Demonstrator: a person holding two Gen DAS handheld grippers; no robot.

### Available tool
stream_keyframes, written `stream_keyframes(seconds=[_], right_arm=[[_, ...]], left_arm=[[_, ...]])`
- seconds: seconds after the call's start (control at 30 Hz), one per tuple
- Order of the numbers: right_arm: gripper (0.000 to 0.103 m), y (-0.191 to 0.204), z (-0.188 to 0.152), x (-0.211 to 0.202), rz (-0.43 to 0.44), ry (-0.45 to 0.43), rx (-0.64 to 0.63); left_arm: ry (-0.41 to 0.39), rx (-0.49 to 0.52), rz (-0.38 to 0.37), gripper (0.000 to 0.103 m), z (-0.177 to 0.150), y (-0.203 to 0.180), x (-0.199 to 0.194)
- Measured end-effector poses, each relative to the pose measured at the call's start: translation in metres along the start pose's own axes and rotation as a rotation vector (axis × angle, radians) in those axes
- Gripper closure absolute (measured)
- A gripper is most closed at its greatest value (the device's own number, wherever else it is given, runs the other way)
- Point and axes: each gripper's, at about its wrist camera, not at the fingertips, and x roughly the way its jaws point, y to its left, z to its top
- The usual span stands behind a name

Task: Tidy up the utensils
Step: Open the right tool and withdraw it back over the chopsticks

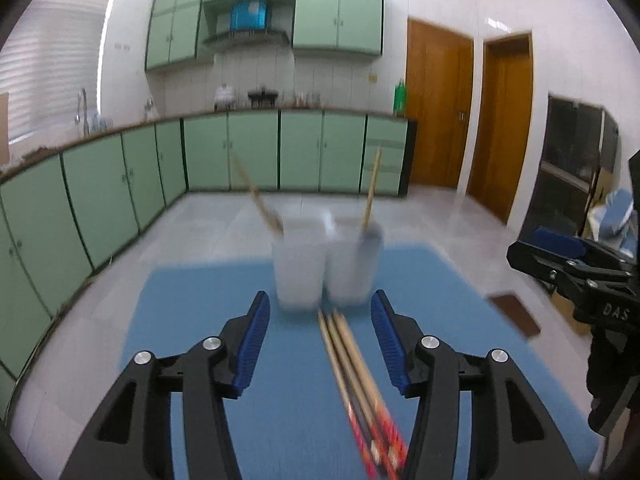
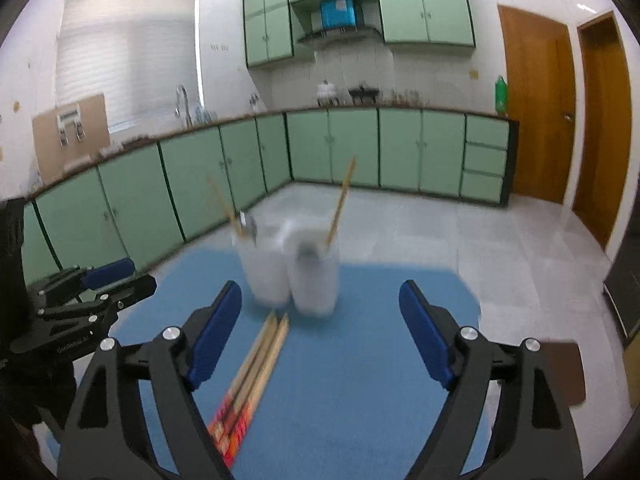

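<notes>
Left gripper: your left gripper (image 1: 320,312) hangs over the mat with its blue pads spread apart, nothing pinched. The chopsticks lie between the pads but neither pad touches them.
Right gripper: your right gripper (image 2: 320,304) is spread even wider, nothing in it. It sits to the right of the chopstick bundle, which runs past its left pad.
Chopsticks: a loose bundle of chopsticks (image 1: 352,364) lies flat on the mat, pale wooden tips toward the cups, red and black patterned ends toward you. It's blurry, so you can't count them exactly; looks like three or four.
Cups: two frosted white cups (image 1: 326,268) stand side by side on the mat, touching or nearly so, just past the chopstick tips. Each holds a wooden stick (image 1: 370,192): the left one leans left, the right one stands nearly upright. Whether those are chopsticks too is hard to tell through the blur.
Mat: a blue mat (image 1: 192,312) covers the table under everything.
Other stuff: a brown flat thing (image 1: 516,314) lies at the mat's right edge, too smeared to name.
Room: green kitchen cabinets (image 1: 224,152) along the far walls and wooden doors (image 1: 438,108) on the right.
</notes>
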Motion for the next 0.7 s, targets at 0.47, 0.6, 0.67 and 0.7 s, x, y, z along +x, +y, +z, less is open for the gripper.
stream_keyframes(seconds=[0.47, 0.6, 0.67, 0.7], right_arm=[[0.025, 0.046, -0.113, 0.033, 0.065, 0.296, 0.017], [0.027, 0.055, -0.122, 0.035, 0.071, 0.332, 0.006], [0.029, 0.060, -0.126, 0.036, 0.071, 0.347, 0.000], [0.029, 0.062, -0.128, 0.038, 0.066, 0.356, -0.008]], left_arm=[[0.259, -0.074, 0.023, 0.051, -0.105, 0.006, 0.032], [0.292, -0.088, 0.025, 0.051, -0.112, 0.008, 0.033], [0.308, -0.082, 0.034, 0.051, -0.116, 0.008, 0.034], [0.319, -0.085, 0.034, 0.051, -0.118, 0.009, 0.035]])
